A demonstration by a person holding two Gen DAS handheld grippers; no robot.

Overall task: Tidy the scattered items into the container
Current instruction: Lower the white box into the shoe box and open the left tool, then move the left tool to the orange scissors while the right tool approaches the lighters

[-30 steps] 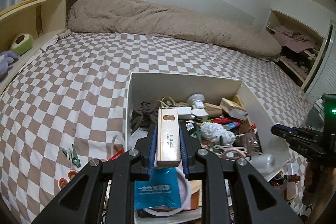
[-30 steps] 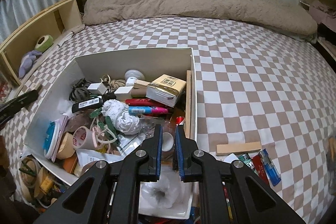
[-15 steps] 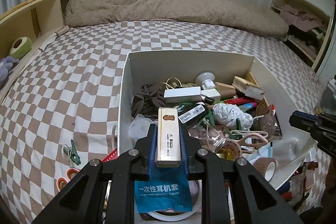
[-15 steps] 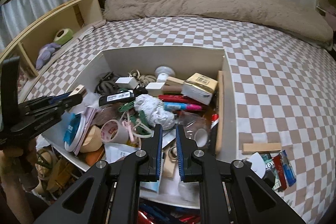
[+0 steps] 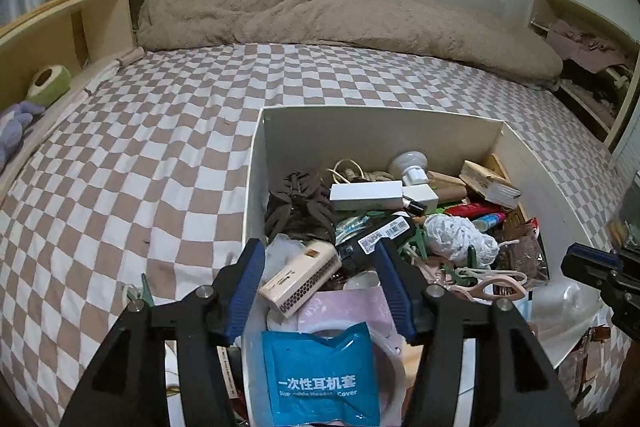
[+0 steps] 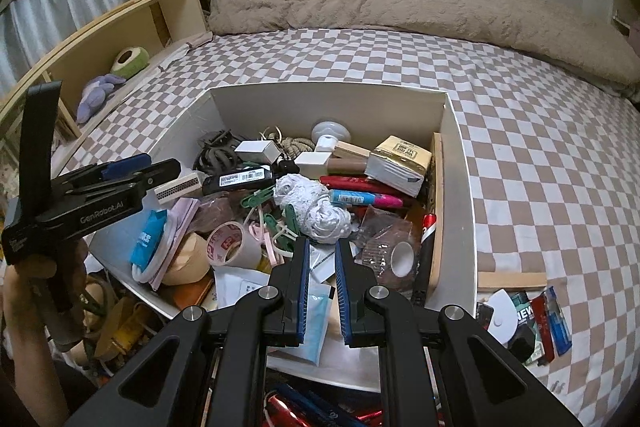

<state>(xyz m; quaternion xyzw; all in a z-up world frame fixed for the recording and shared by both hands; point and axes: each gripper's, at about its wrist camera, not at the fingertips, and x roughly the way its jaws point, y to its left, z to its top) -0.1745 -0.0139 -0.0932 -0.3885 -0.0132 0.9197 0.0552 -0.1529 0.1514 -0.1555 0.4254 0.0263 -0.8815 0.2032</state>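
Note:
A white open container [image 5: 360, 135] [image 6: 328, 103] sits on the checkered bed, packed with clutter. My left gripper [image 5: 320, 255] [image 6: 132, 171] hovers over the container's near left corner, and its jaws are opening. A cream box with a gridded end [image 5: 300, 279] [image 6: 178, 187] lies tilted between the blue pads, resting on the clutter, and neither pad presses on it. Below it are a pink pouch and a blue headphone-cover packet [image 5: 320, 375]. My right gripper [image 6: 322, 247] [image 5: 592, 267] is shut and holds nothing, above the container's near edge.
On the bed right of the container lie a wooden stick [image 6: 512, 281], lighters [image 6: 556, 319] and small packets. A green clip [image 5: 146, 293] lies left of it. More loose items sit below its near edge. A beige blanket [image 5: 340, 15] crosses the far bed; wooden shelves [image 6: 132, 27] hold plush toys.
The left jaws have spread apart. The cream box, held upright between the pads before, has tipped over onto the clutter in the container. The right gripper stays shut.

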